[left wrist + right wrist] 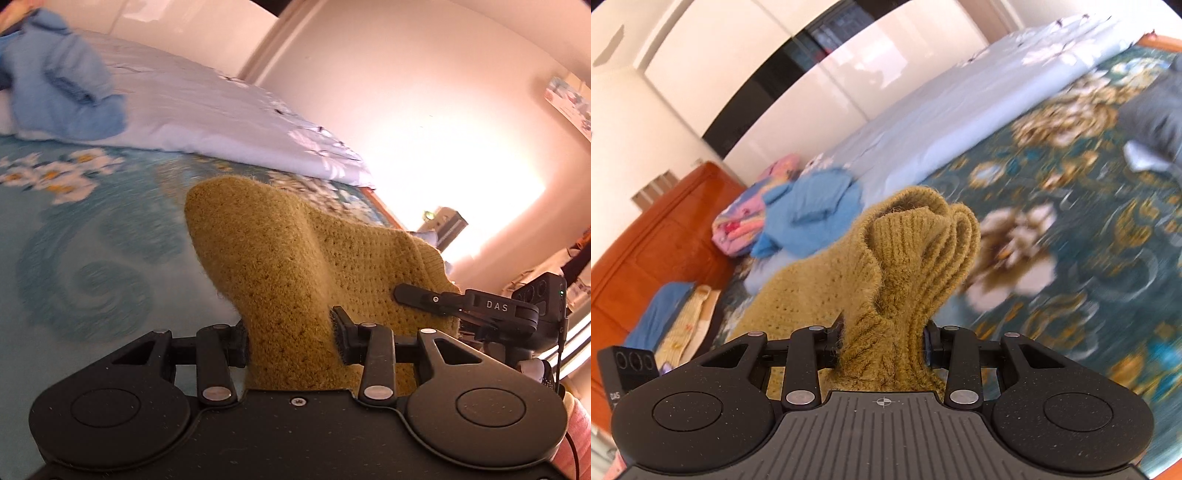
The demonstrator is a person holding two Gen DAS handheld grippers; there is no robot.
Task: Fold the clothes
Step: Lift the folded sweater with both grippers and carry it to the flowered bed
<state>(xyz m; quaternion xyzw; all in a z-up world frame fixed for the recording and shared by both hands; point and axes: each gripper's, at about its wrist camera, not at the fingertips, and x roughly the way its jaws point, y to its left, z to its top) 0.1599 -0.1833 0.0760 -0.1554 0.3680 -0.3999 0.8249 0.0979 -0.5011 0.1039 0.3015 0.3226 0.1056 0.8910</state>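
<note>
A mustard-yellow knit sweater [280,258] is held up over the bed between both grippers. My left gripper [290,339] is shut on a plain-knit fold of it. My right gripper [882,347] is shut on its bunched ribbed edge [923,251]. The right gripper's finger [417,295] also shows in the left wrist view, pressed against the sweater's right side. The sweater hides the bed right under it.
The bed has a teal floral blanket [1071,221] and a pale blue quilt [221,107]. A blue garment [816,210] and pink bedding [742,218] lie by the orange headboard [646,236]. A blue and a yellow folded item [679,321] lie nearby. A grey garment [1160,110] lies far right.
</note>
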